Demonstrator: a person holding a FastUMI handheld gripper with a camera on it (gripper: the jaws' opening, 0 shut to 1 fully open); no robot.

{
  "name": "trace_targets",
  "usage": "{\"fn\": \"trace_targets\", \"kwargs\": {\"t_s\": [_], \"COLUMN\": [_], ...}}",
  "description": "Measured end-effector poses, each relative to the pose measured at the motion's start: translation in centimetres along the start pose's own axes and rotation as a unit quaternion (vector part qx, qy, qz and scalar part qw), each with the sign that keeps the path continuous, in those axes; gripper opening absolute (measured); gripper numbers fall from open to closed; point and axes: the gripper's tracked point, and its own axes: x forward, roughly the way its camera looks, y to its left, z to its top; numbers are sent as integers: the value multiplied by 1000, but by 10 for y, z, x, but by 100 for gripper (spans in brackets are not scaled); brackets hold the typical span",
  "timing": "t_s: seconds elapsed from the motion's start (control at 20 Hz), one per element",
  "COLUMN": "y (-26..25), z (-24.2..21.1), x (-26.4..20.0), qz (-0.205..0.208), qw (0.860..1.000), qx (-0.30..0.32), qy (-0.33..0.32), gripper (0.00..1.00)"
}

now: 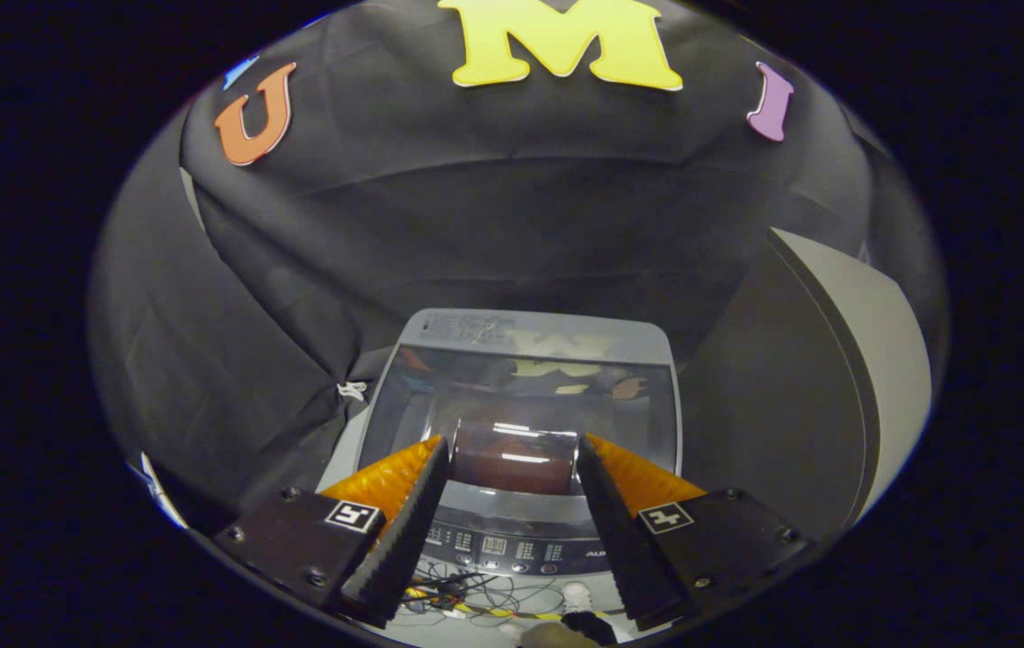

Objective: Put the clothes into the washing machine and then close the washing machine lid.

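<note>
Black cloth (494, 234) hangs as the booth's wall behind everything, with a pale grey panel (872, 360) leaning in on the right. Below it stands the grey top-loading washing machine (530, 337); its dark glass lid (476, 396) lies flat and closed, glossy enough to catch reflections. Along the machine's near edge runs a control strip with small buttons and displays (498, 546). On the floor in front of the machine lies a tangle of thin dark cables (476, 589) crossed by a yellow cord (512, 613). The gripper (512, 450) hangs above the lid's near part with its fingers spread wide apart and nothing between them except the lid below; they grip nothing. I cannot make out any clothes through the glass or beside the machine.
</note>
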Motion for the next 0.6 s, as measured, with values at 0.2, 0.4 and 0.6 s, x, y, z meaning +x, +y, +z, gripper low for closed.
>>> {"fn": "trace_targets", "kwargs": {"t_s": [0.2, 0.4, 0.6], "y": [-8, -27, -50], "z": [6, 6, 9], "x": [-29, -69, -137], "qz": [-1, -3, -14], "qw": [1000, 998, 993], "qx": [-3, 5, 22], "qy": [-17, -57, -119], "gripper": [90, 90, 90]}}
